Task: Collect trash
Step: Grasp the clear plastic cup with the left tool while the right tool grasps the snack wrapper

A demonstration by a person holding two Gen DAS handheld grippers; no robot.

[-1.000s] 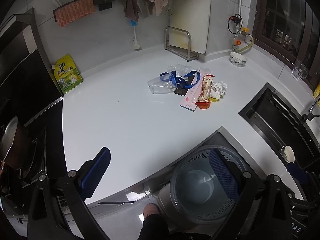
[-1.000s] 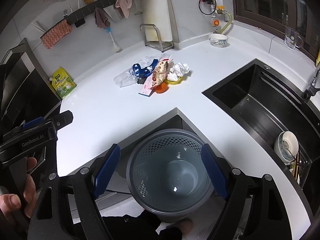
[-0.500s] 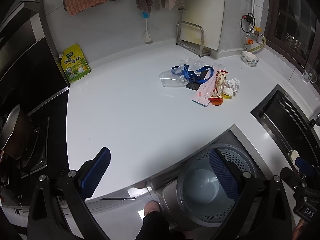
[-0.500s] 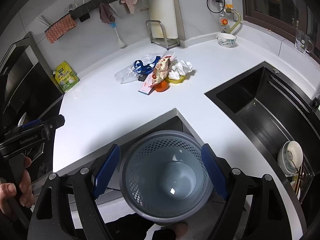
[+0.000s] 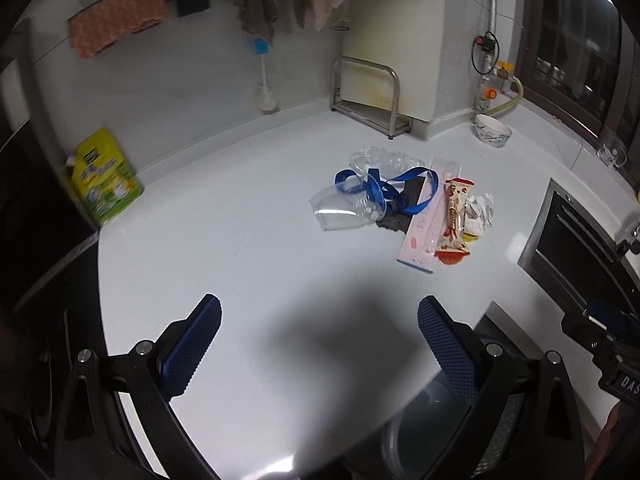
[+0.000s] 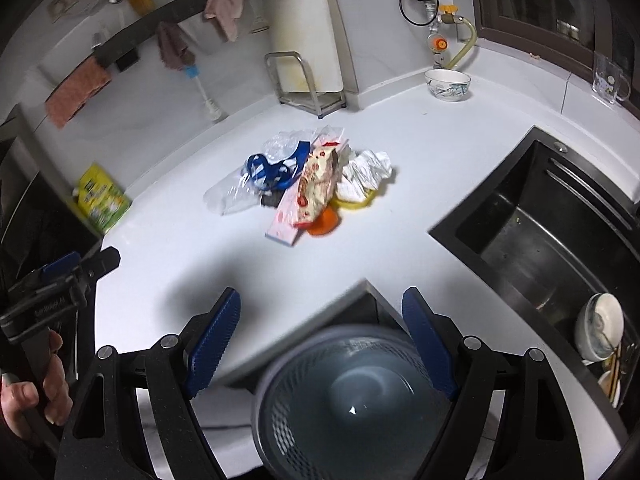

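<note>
A heap of trash lies mid-counter: a clear plastic cup (image 5: 340, 210), a blue ribbon (image 5: 380, 188), a pink flat box (image 5: 428, 224), a red-and-white snack wrapper (image 5: 454, 218), crumpled white paper (image 5: 480, 208) and an orange lid (image 6: 324, 222). The heap also shows in the right wrist view (image 6: 316, 180). A grey perforated trash bin (image 6: 352, 400) stands on the floor below the counter corner. My left gripper (image 5: 320, 344) is open and empty above the counter's front. My right gripper (image 6: 320, 340) is open and empty above the bin.
A black sink (image 6: 540, 224) with dishes (image 6: 600, 328) lies to the right. A yellow-green detergent pouch (image 5: 104, 176), a metal rack (image 5: 368, 96), a bowl (image 5: 493, 131) and a glass mug (image 6: 608, 80) stand along the back. A stove is at the far left.
Both grippers have moved forward toward the counter and trash heap. The bin has slid lower in both views. Both stay open.
</note>
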